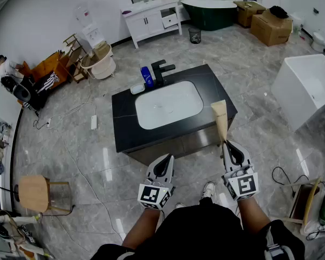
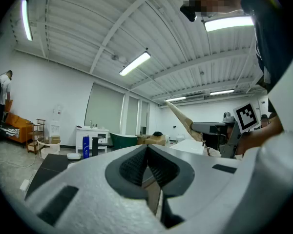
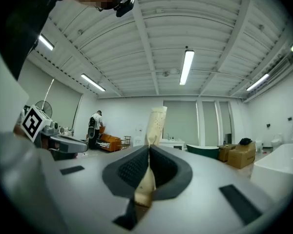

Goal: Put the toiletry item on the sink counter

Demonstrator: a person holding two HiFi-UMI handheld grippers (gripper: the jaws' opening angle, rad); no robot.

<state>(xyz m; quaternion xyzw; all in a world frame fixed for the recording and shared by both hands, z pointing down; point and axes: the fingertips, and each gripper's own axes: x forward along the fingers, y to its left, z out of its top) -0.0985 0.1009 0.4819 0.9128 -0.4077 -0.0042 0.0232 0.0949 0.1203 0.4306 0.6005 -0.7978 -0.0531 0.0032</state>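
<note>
Your right gripper point(image 1: 226, 144) pinches the tube point(image 1: 220, 118) by its lower end, upright near the counter's point(image 1: 124, 129) front corner, likely for an easy set-down, while your left gripper point(image 1: 167, 158) hangs closed, empty.

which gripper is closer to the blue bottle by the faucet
Left. The left gripper sits before the black counter's near edge, roughly in line with the blue bottle; the right gripper, holding a beige tube, is at its right corner.

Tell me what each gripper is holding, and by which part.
Right gripper clamps the beige tube near its narrow lower end; left gripper is shut, empty.
</note>
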